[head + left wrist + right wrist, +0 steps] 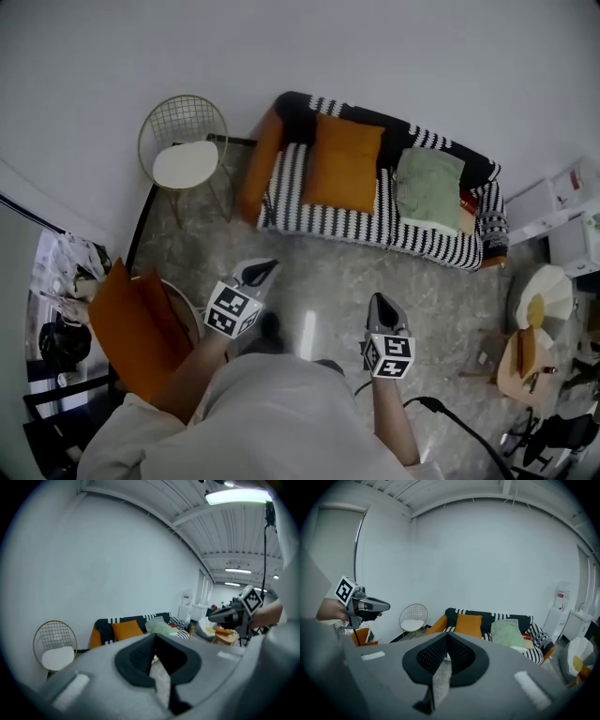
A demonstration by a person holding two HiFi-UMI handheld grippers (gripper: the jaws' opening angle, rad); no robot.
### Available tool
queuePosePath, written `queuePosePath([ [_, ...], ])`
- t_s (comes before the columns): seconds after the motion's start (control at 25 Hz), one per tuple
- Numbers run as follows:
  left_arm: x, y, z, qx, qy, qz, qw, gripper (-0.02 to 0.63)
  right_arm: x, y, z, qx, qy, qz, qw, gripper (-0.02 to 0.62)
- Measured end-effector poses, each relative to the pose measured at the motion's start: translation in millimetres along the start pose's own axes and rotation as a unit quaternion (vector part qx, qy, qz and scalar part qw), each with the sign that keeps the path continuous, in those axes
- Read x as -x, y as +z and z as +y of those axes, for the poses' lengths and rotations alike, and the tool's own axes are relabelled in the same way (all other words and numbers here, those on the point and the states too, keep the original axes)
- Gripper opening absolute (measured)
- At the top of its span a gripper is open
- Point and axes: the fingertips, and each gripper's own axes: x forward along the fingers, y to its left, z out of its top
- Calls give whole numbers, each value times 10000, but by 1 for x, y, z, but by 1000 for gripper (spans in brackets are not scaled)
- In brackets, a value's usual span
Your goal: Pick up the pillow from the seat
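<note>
A sofa under a black-and-white striped cover stands against the far wall. On its seat lean an orange pillow at the left and a pale green pillow at the right. Both pillows also show in the right gripper view: the orange pillow, the green pillow. The left gripper view has the orange pillow too. My left gripper and right gripper hover over the floor, well short of the sofa. Both are shut and hold nothing.
A gold wire chair with a white seat stands left of the sofa. An orange cushion sits by a round table at my left. A white beanbag and a low wooden table are at the right. A black cable trails behind me.
</note>
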Motion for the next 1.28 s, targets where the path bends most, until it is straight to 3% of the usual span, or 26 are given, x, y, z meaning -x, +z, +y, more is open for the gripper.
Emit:
queuePosePath([
  [0.6,-18,19,88,-117,-156,-41,9998,-2,-78,39,25,0,-157,-65,9999,5],
  [1.28,-61,34,120,-70,-110,97,9999,-2,-128,58,-4,-100,-103,10,9999,5],
])
